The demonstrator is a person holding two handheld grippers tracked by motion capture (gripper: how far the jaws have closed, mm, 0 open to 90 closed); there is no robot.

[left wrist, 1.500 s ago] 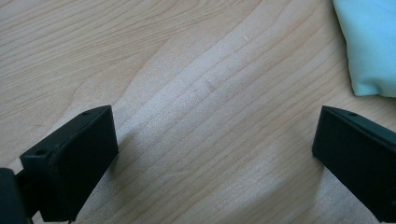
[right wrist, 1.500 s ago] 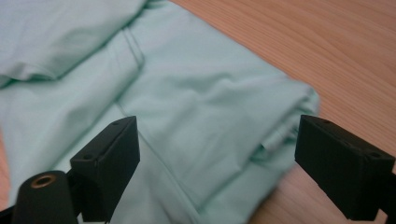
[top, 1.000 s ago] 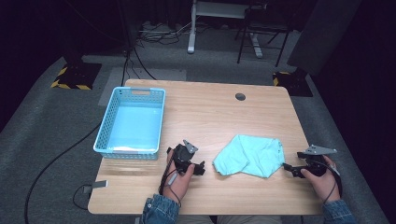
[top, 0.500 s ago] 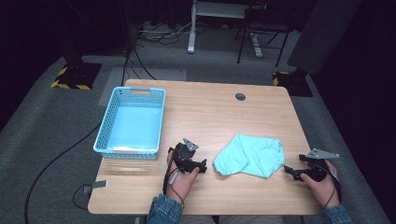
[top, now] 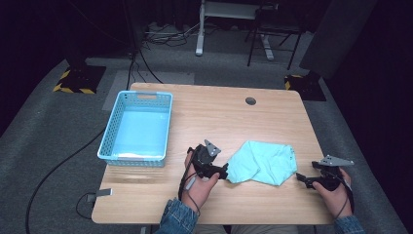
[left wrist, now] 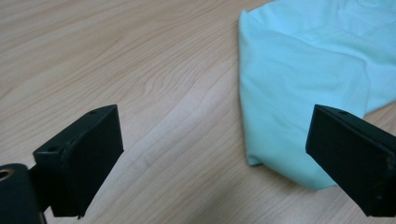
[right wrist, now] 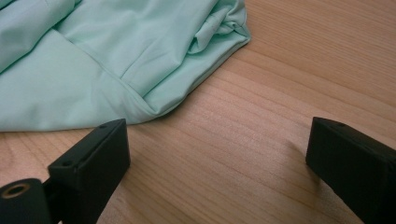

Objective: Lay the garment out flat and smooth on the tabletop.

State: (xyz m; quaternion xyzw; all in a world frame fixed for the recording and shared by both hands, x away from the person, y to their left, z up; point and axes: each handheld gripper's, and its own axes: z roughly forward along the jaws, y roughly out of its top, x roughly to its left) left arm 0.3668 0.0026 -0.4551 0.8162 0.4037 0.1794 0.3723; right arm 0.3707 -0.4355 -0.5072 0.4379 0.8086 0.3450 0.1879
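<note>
Cloth (top: 263, 162) of pale turquoise is lying crumpled on the wooden table (top: 209, 117), near its front edge, between the two grippers. The left gripper (top: 225, 171) is sitting at the cloth's left corner with its jaws spread wide; in the left gripper view that corner is lying just inside the right jaw. The right gripper (top: 299, 177) is resting just off the cloth's right edge, jaws likewise spread and holding nothing. A blue basket (top: 111, 146) is standing well apart, to the left.
</note>
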